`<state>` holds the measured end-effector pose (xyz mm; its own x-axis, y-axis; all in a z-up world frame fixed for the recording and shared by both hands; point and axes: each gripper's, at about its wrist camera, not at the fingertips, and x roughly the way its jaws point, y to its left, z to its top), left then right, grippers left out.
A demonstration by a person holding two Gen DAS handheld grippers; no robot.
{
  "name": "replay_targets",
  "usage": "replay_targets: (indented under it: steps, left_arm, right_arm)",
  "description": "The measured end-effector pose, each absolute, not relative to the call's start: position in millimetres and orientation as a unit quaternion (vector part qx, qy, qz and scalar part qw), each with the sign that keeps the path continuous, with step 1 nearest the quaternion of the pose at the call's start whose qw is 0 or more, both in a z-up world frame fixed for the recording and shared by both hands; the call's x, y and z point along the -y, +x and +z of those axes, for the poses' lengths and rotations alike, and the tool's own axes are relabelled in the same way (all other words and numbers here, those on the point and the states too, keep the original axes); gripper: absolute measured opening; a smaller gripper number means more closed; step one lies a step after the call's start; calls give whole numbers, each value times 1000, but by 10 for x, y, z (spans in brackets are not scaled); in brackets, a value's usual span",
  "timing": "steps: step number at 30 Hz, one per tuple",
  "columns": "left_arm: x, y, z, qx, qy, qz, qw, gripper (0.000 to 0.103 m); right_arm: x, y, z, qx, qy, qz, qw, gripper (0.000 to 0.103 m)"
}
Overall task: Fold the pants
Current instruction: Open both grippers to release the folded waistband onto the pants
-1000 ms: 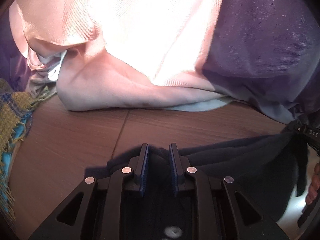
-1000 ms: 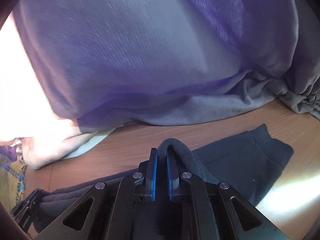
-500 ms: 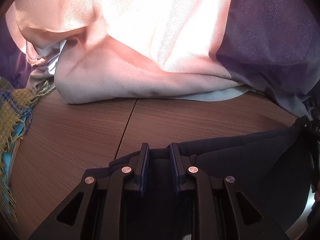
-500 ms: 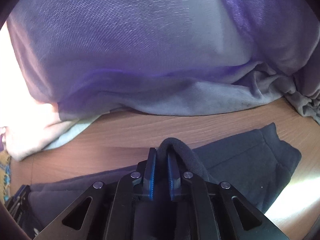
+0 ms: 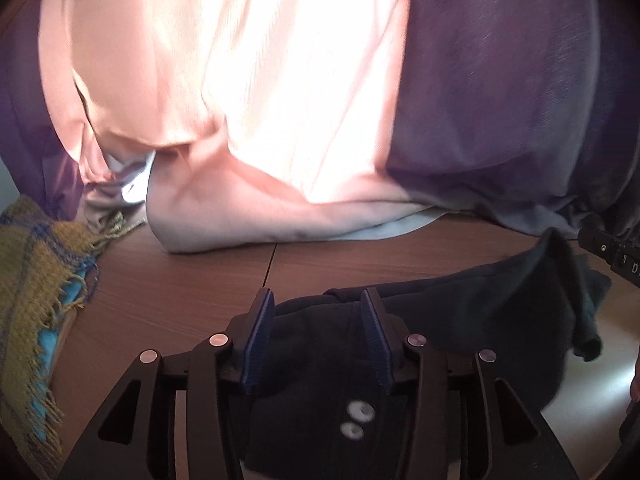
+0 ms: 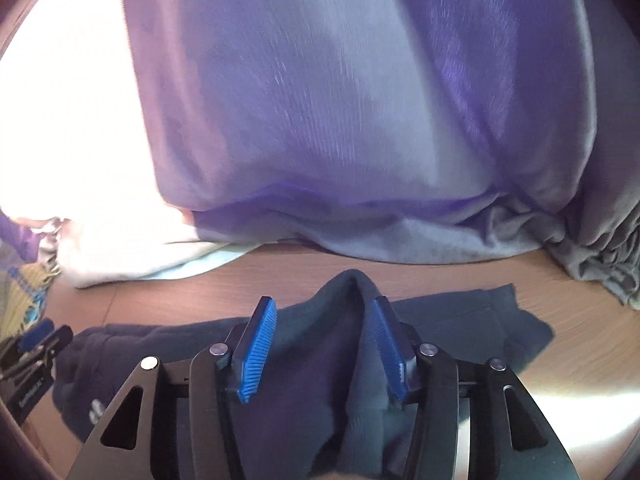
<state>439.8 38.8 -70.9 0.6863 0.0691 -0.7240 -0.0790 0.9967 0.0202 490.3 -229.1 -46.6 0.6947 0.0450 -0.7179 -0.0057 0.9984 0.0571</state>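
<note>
While its jaws are opening, the left hand-held gripper [image 5: 318, 334] in the left wrist view straddles the dark pants [image 5: 460, 320], the pads apart from the cloth, nothing gripped. These pants lie bunched on the wooden tabletop [image 5: 192, 280], in front of the pink curtain [image 5: 260, 100]; a fringed yellow blanket [image 5: 32, 280] sits left of the pants. White letters on the black device [image 5: 612, 254] at the pants' right are too cut off to read

From the right wrist view, the right hand-held gripper [image 6: 320, 338] is likewise opening, a soft ridge of pants [image 6: 352, 284] standing loose between its pads, unpinched, below the purple curtain [image 6: 340, 100]. Likely light, limp fleece that sags and creases; best taken at the waistband or a hem
</note>
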Motion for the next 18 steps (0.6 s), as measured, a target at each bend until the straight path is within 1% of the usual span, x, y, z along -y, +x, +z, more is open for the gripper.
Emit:
replay_targets:
  steps: [8, 13, 18]
  left_arm:
    - [-123, 3942, -422, -368, -5, 0, 930, 49]
    - [97, 3750, -432, -362, -10, -16, 932, 51]
    - [341, 3675, -559, -366, 1, -34, 930, 51]
  right_arm:
    - [2435, 4322, -186, -361, 26, 39, 931, 50]
    - [2529, 4061, -142, -354, 25, 55, 933, 50]
    - [2608, 3930, -244, -358, 14, 71, 931, 50]
